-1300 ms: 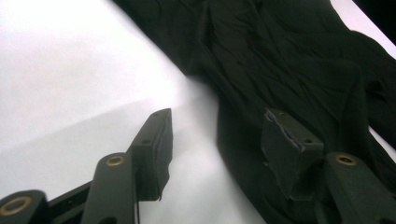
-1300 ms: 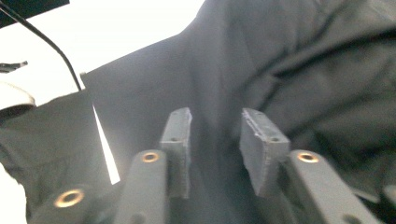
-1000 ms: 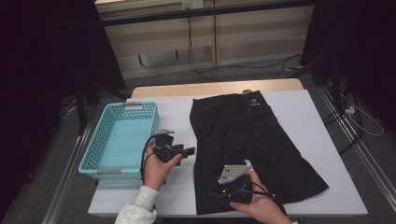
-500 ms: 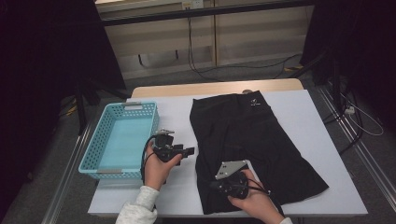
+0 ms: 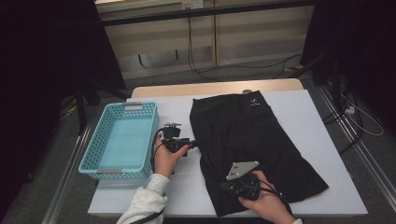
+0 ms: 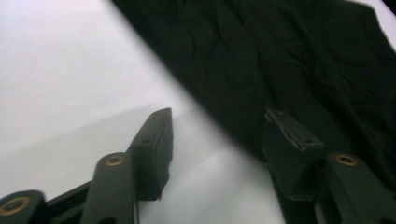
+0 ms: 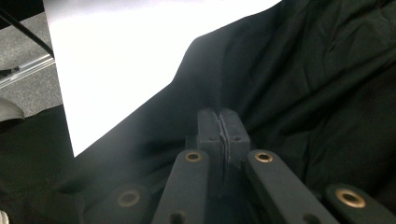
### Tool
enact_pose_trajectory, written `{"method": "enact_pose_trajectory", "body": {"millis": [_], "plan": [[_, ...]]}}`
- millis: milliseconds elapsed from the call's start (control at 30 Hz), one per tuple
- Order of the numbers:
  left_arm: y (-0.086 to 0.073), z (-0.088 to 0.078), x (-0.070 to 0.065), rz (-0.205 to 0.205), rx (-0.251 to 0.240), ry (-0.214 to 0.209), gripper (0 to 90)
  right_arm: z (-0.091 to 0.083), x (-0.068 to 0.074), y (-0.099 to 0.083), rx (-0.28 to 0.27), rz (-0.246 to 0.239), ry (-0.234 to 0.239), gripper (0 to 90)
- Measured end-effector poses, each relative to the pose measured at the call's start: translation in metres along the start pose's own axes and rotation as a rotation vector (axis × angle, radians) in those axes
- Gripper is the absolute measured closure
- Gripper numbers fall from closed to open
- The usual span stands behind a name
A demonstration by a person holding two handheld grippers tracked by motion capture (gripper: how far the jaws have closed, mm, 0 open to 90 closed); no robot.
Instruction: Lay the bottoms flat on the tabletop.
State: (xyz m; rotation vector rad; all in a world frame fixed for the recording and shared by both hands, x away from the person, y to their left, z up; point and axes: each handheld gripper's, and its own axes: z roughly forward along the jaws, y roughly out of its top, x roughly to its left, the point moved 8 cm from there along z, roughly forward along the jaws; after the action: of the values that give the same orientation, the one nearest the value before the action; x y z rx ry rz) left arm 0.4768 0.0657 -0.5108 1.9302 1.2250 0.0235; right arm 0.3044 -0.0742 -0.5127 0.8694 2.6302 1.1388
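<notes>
At the left of the high view a blue basket (image 5: 120,140) stands on the white surface (image 5: 308,112), open and with nothing in it. Just right of it, at centre-left of the frame, the left tongs (image 5: 192,143) point toward the left edge of the black garment (image 5: 254,149). In the left gripper view the left tongs (image 6: 217,135) straddle that hem: one jaw over bare white, the other over dark cloth, jaws apart and gripping nothing; they have just been closing a little.

The garment lies spread over the middle and right of the surface, its long axis running from the upper centre of the frame (where a small white logo sits) down toward the lower right.

At lower centre the right tongs (image 5: 224,186) sit on the garment's near hem; in the right gripper view the right tongs (image 7: 222,122) are clenched tight on a fold of cloth.

Behind the surface are pale cabinets, trailing cables and dark curtains on both sides.
</notes>
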Motion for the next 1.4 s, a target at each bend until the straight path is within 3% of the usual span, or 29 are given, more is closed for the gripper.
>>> {"method": "enact_pose_trajectory", "body": {"millis": [100,233,333,433,733,1100,1267,1400], "plan": [[0.003,0.006,-0.004,-0.001,0.008,-0.009,50.6,-0.001,0.000,-0.001,-0.005,0.003,0.000,88.8],[0.005,0.013,-0.010,-0.035,0.025,-0.020,60.1,0.000,0.002,-0.001,-0.004,-0.005,-0.009,88.8],[0.003,0.016,-0.011,-0.072,0.046,-0.017,75.2,0.001,0.003,0.000,-0.005,-0.006,-0.014,88.9],[0.002,0.017,-0.012,-0.079,0.067,-0.023,89.8,0.002,0.004,0.002,-0.007,-0.017,-0.013,88.8],[0.014,-0.005,0.006,-0.108,0.056,-0.002,90.0,0.012,0.015,0.018,-0.028,-0.049,-0.002,89.4],[0.021,-0.010,0.016,-0.142,0.043,0.007,90.0,0.024,0.028,0.040,-0.056,-0.067,0.015,89.7],[0.011,-0.007,0.017,-0.116,0.105,0.021,90.0,0.030,0.036,0.035,-0.004,-0.107,0.021,88.3],[0.007,-0.009,0.018,-0.132,0.099,0.006,90.0,0.031,0.040,0.036,-0.014,-0.102,0.034,89.5]]}}
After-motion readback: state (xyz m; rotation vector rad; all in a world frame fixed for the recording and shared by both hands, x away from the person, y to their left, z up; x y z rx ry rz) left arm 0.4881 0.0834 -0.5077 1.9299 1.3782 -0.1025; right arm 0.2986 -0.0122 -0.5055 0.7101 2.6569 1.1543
